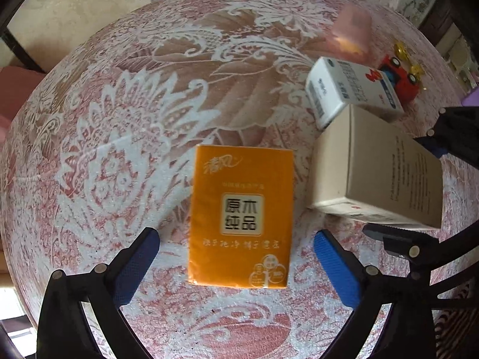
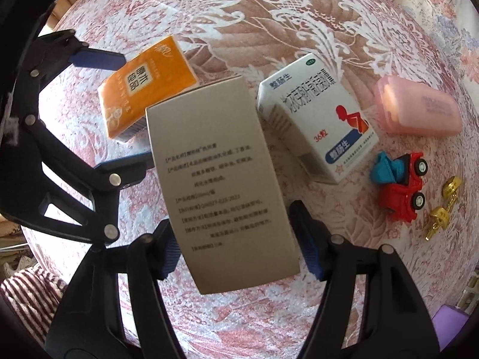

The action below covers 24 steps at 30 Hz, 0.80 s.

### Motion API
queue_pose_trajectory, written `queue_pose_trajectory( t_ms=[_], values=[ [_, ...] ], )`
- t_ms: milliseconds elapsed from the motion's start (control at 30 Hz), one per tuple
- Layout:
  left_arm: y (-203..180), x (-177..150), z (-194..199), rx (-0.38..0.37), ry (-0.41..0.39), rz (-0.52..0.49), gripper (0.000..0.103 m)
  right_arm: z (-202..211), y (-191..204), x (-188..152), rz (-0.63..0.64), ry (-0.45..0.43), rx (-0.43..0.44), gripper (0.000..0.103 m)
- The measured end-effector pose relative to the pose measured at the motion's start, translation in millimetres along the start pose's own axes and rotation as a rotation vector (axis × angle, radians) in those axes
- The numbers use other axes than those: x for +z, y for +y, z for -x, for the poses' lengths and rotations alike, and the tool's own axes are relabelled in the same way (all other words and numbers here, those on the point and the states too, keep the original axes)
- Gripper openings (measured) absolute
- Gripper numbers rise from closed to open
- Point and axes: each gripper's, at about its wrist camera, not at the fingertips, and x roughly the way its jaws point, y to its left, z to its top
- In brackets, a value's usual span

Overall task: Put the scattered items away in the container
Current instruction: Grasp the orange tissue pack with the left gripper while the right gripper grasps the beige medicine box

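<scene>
An orange tissue pack (image 1: 241, 215) lies flat on the floral tablecloth, between the blue pads of my open left gripper (image 1: 236, 257); the pads stand apart from its sides. The right wrist view shows the same pack (image 2: 146, 86) with the left gripper (image 2: 137, 109) astride it. A long beige box (image 2: 221, 179) with printed text sits lengthwise in my right gripper (image 2: 238, 248), both pads pressed against its sides. In the left wrist view, that beige box (image 1: 383, 173) is just right of the pack, with the right gripper (image 1: 392, 185) around it.
A white medicine box (image 2: 317, 119) lies beyond the beige box, a pink case (image 2: 419, 107) farther right. A red toy truck (image 2: 401, 185) and gold trinkets (image 2: 443, 206) sit near the round table's right edge (image 2: 467, 239). A purple object (image 2: 449, 314) shows off the table.
</scene>
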Motion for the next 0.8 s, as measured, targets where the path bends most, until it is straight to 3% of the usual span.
queue_pose_trajectory(
  t_ms=[467,567,633,700,800],
  values=[
    [-17.4,5.5,-2.6,0.004,-0.005,0.001,0.1,-2.8,-1.1,8.5,0.041,0.004,-0.016,0.071],
    [-19.8,8.0,0.8,0.005,-0.022,0.006,0.085,-2.7,-3.6,12.2,0.041,0.001,-0.016,0.062],
    [-19.0,10.4,5.1,0.008,-0.034,0.018,0.061,-2.6,-5.2,14.7,0.042,0.0,-0.016,0.061],
    [-18.7,12.7,6.3,0.008,-0.034,0.022,0.054,-2.5,-6.9,17.2,0.042,-0.002,-0.015,0.06],
    [-22.6,15.9,3.7,0.009,-0.033,0.015,0.053,-3.1,-6.8,17.7,0.045,-0.002,-0.02,0.06]
  ],
)
